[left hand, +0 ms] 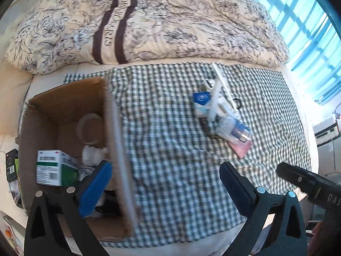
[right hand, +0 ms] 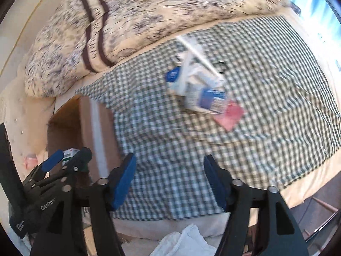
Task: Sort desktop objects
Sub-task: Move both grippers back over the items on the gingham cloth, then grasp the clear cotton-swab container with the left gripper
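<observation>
A pile of small objects (left hand: 221,113) lies on a green checked cloth (left hand: 170,149): blue and white packets, a clear bag, a pink packet, a white stick. It also shows in the right wrist view (right hand: 202,89). A cardboard box (left hand: 64,111) stands at the left, holding a green and white carton (left hand: 55,166) and a tape roll (left hand: 89,128). My left gripper (left hand: 166,183) is open and empty, its left finger over the box's edge. My right gripper (right hand: 170,181) is open and empty above the cloth. The left gripper also appears in the right wrist view (right hand: 66,157).
A flowered quilt (left hand: 149,21) lies heaped behind the cloth. A window (left hand: 309,32) is at the right. The box (right hand: 85,123) sits at the cloth's left edge. A white cloth (right hand: 185,243) lies below the bed's front edge.
</observation>
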A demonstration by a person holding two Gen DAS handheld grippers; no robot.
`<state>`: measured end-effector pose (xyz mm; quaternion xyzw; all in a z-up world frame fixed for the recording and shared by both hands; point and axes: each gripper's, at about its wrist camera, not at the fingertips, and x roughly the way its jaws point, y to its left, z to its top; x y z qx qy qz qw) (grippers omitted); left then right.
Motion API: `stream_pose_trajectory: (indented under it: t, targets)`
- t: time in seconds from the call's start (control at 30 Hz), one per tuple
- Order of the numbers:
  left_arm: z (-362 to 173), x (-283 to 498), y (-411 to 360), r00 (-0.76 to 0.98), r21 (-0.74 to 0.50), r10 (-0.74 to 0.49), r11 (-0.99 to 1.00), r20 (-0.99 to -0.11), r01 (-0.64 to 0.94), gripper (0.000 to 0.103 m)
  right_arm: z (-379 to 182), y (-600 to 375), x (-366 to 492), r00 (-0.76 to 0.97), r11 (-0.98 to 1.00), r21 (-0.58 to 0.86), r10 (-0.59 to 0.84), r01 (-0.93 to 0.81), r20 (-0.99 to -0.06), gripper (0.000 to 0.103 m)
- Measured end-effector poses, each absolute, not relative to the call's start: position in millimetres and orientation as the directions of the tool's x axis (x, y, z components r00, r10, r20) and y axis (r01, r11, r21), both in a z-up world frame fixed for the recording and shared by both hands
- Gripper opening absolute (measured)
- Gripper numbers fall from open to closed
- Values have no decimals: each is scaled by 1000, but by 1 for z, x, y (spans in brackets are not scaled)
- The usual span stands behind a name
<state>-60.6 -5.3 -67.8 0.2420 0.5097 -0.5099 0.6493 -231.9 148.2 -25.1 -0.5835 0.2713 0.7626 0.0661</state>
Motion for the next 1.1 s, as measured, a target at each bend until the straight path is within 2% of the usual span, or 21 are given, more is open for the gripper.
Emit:
stream_pose_trajectory:
  t: [0.43, 0.63, 0.83, 1.1]
  targets:
    - [-81, -146, -45, -36, -236, -381, 493, -924, 837, 103, -42, 287, -222, -309, -856, 329, -213, -399, -927, 73]
    - [-92, -179, -73, -61, -258, -410, 443, -910, 859, 103, -62, 322, -231, -273, -865, 325, -231, -381, -934, 73]
    - [-110, -199, -104, -49, -196, -338, 415, -940, 889, 103, -87, 343, -240, -241, -849, 343, -264, -401, -934, 73]
    - [-151, -195, -138, -54, -203, -253, 610, -966, 766, 103, -114, 335, -265, -187, -865, 325, -272, -382, -944, 73]
